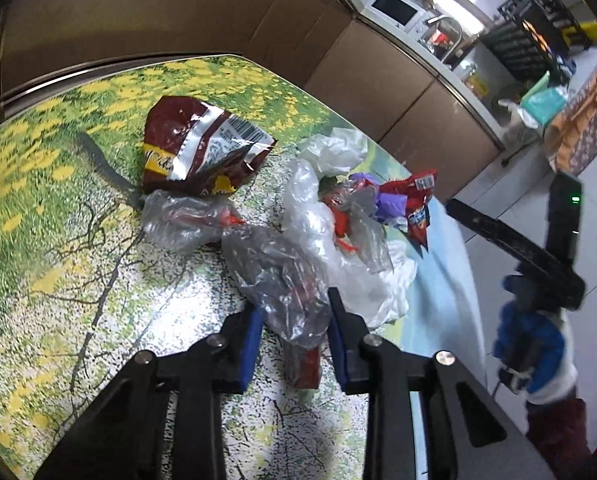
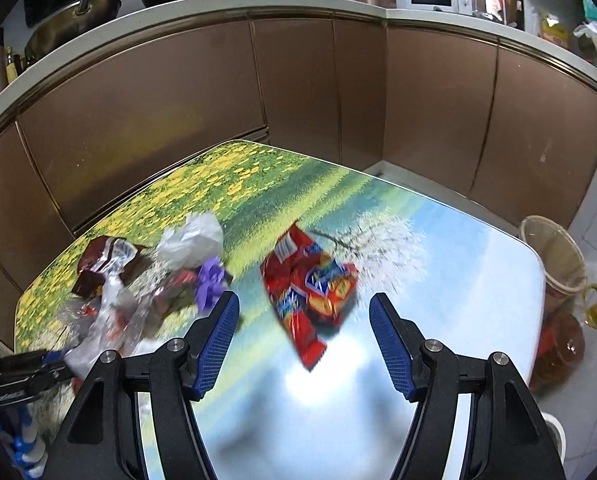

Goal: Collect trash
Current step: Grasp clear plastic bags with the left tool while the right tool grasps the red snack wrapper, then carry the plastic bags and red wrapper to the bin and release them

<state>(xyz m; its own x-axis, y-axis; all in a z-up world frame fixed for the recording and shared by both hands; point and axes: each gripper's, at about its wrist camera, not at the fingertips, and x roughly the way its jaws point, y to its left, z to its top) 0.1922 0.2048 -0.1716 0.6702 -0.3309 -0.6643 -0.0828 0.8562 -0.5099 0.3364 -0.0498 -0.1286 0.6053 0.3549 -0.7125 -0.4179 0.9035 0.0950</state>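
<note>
Trash is lying scattered on a surface point(image 2: 438, 248) printed with yellow flowers, trees and blue sky, standing in front of brown kitchen cabinets point(image 2: 298, 92). Left tongs point(image 1: 294, 316) are angling down at the near end of the pile, their blue-padded fingers point(image 1: 252, 332) sitting close on either side of a crumpled clear plastic wrapper point(image 1: 282, 276) with something red inside; whether the pads are actually pressing it is hard to tell. Beyond it, a dark red snack bag point(image 1: 194, 148) is resting open and creased, with more clear plastic point(image 1: 182, 220) just in front of it and a white plastic bag point(image 1: 334, 148) beside it. A purple scrap point(image 1: 386, 200) and a red snack packet point(image 1: 414, 196) are lying near the surface's edge. Right tongs point(image 2: 304, 334) are hovering with jaws wide apart and nothing between the pads, pointing down at that red packet point(image 2: 310, 288), which is lying apart from the heap and looking blurred. A gloved hand point(image 1: 534, 352) in blue and white is gripping the right tool's handle. A woven basket point(image 2: 554, 256) is standing on the floor past the surface's far right corner.
</note>
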